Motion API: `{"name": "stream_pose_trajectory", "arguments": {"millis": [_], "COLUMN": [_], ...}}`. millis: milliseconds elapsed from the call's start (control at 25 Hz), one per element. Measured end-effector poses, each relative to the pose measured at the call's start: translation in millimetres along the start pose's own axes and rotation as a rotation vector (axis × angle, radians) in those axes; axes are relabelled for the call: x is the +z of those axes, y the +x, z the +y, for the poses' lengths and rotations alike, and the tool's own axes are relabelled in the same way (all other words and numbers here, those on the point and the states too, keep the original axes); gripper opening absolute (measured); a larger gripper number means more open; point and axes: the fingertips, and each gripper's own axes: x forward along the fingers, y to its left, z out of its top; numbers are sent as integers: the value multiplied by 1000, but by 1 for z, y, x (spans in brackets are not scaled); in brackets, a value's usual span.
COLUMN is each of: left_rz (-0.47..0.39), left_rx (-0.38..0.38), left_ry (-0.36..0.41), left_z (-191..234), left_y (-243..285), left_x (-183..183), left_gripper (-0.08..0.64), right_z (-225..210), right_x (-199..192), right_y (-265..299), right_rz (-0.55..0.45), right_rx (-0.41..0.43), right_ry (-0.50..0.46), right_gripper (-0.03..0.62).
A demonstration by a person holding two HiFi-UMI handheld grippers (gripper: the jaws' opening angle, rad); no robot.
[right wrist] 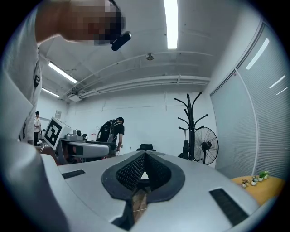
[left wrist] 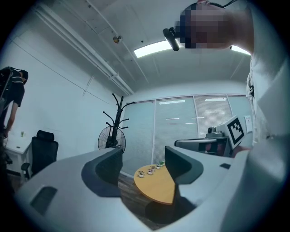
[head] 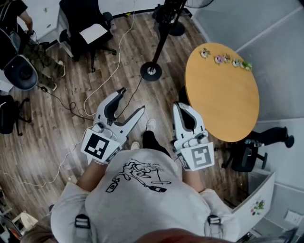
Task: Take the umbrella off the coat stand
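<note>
The black coat stand [head: 161, 40] rises from a round base [head: 151, 71] on the wood floor ahead of me. It also shows in the left gripper view [left wrist: 118, 120] and the right gripper view [right wrist: 192, 118], far off in both. A dark bundle [head: 166, 13] hangs near its top; I cannot tell whether it is the umbrella. My left gripper [head: 133, 100] is held level, open, with nothing between its jaws [left wrist: 142, 158]. My right gripper [head: 179, 105] is shut on nothing, its ribbed pads meeting at the tips [right wrist: 144, 156]. Both are well short of the stand.
A round orange table [head: 223, 90] with small potted plants [head: 225, 59] stands at the right. A standing fan [right wrist: 206, 145] is beside the stand. Black office chairs [head: 88, 28] and a person [head: 19, 28] are at the back left. Cables [head: 102, 80] run across the floor.
</note>
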Motion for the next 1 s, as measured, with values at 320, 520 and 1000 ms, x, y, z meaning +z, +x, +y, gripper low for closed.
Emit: {"name": "stream_pose_trajectory", "arguments": {"millis": [320,520,1000], "left_rz": [12,19,36], "left_rx": [20,26,44], "left_ry": [-14,-16,-19], "left_z": [21,28,46], "left_y": [54,88,159], "left_x": [-2,-3,-2], "left_gripper": [282,281,279], "right_z": [-48,-79,-147], "right_x": [0,2,3], "right_y": [33,50,86], "right_rz": [-1,-8,-9], "right_rx": [20,27,45], "right_ry": [8,9,30], "right_gripper": [14,14,14]}}
